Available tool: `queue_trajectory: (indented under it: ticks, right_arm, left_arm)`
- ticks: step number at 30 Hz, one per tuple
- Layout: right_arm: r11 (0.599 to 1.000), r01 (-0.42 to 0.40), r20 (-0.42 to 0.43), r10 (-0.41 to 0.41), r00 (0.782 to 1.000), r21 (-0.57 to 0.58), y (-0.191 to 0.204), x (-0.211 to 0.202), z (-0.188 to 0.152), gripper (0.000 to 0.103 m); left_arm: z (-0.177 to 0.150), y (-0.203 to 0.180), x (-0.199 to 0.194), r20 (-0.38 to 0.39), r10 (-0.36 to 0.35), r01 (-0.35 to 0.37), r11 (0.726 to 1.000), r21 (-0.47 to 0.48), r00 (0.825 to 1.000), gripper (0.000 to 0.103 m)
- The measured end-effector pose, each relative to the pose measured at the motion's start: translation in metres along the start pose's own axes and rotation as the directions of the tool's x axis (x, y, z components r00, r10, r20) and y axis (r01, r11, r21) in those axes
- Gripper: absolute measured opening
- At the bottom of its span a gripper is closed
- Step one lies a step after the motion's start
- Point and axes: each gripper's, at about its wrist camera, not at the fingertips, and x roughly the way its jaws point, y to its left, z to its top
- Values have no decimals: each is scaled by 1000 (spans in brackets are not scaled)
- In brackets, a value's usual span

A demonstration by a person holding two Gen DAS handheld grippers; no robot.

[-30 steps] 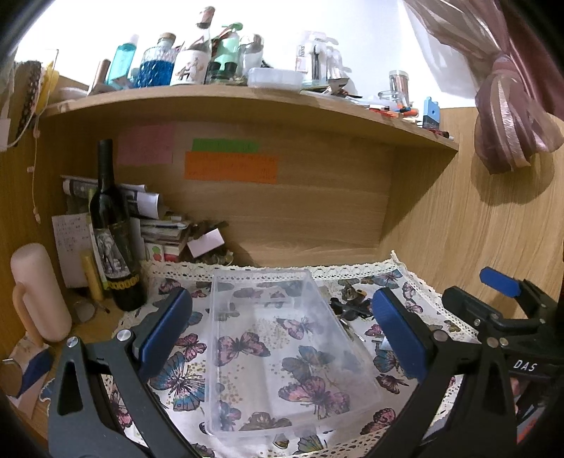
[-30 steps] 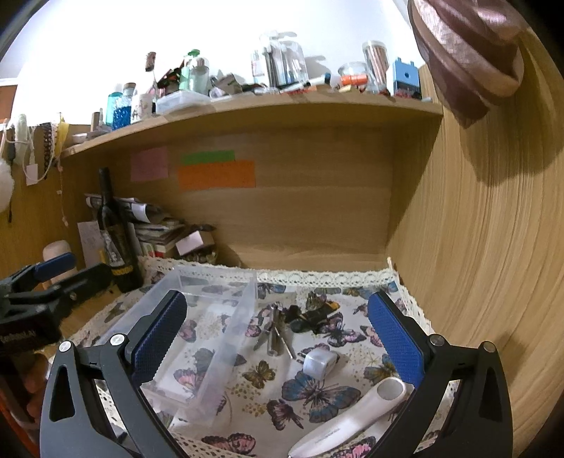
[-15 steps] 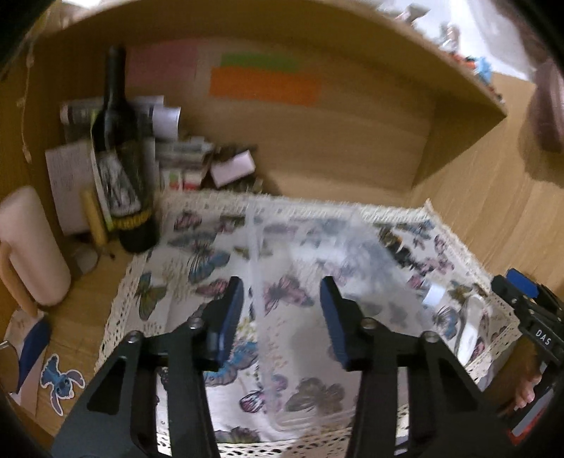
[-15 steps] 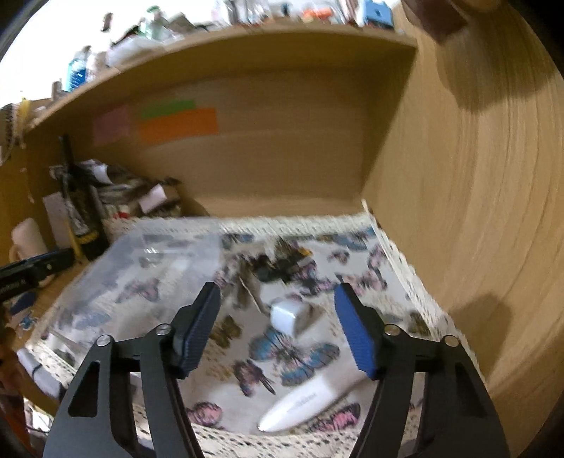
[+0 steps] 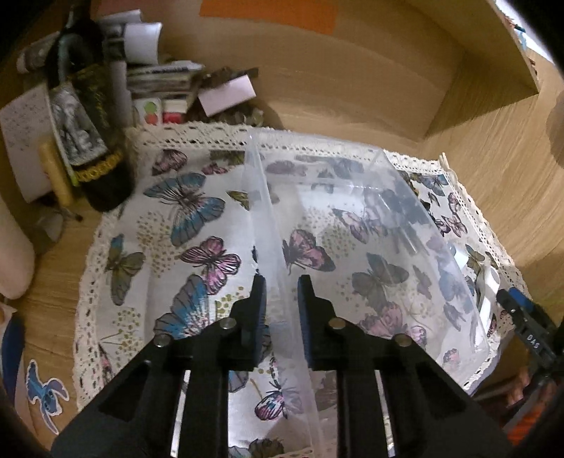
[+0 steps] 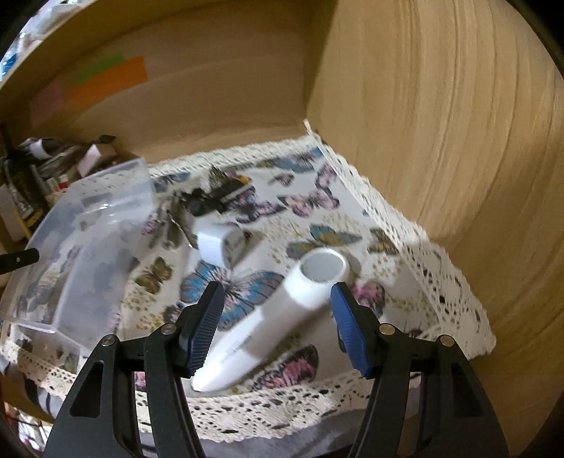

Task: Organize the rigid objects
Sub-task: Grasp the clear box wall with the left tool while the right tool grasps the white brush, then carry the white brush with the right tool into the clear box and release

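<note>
The left claw [image 5: 281, 285] has just been closing and now pinches the left wall of the clear plastic box [image 5: 352, 225], with one pad inside the box and one outside. The box stands on the butterfly cloth [image 5: 176, 225], which covers the counter [image 5: 46, 306].

The right claw [image 6: 275, 299] has closed partly, and its jaws are half spread. The white tube-shaped device [image 6: 282, 310] lies between them on the cloth, with its round grey end pointing away from the camera. The pads do not seem to press on it. There is grey writing along its body, but it is too blurred to read.

Just behind the device lies a small white block [image 6: 211, 243], and further back a dark pile of small things [image 6: 208, 197], beside the right wall of the box.

In the left view, a dark wine bottle [image 5: 88, 116] with a grey picture label stands left of the cloth, near stacked papers [image 5: 155, 74]. An orange note [image 5: 268, 14] sticks on the back wall. The other gripper at the right edge carries the letters "DAS" [image 5: 532, 341].
</note>
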Motion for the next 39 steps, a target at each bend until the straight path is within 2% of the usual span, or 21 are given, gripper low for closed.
queue_trajectory:
  ticks: [5, 11, 16, 18, 20, 25, 31, 39]
  right_arm:
    - [999, 25, -44, -24, 999, 29, -6, 15, -2, 60]
    - [999, 15, -110, -10, 994, 49, -8, 43, 1, 59]
    - [1000, 18, -108, -17, 994, 11, 0, 54, 3, 44]
    - [1000, 24, -102, -25, 995, -5, 3, 56, 3, 31]
    - [1000, 28, -96, -29, 995, -9, 5, 55, 4, 29]
    - [1000, 0, -58, -2, 998, -26, 11, 44, 10, 29]
    - [996, -30, 45, 34, 998, -89, 30, 15, 28, 29]
    - [973, -113, 150, 144, 978, -200, 72, -20, 57, 29]
  left_arm:
    - [2, -6, 7, -13, 36, -36, 999, 29, 999, 13]
    - [1, -5, 9, -14, 44, -43, 998, 42, 999, 13]
    - [1, -6, 9, -9, 44, -43, 998, 45, 999, 13]
    - [1, -6, 9, -7, 42, -41, 998, 42, 999, 13]
    - [0, -6, 9, -6, 43, -43, 998, 44, 999, 13]
    - [1, -6, 9, -7, 42, -41, 998, 41, 999, 13]
    - [0, -6, 9, -7, 42, -41, 998, 40, 999, 13]
    - [0, -7, 9, -6, 39, -39, 999, 38, 999, 13]
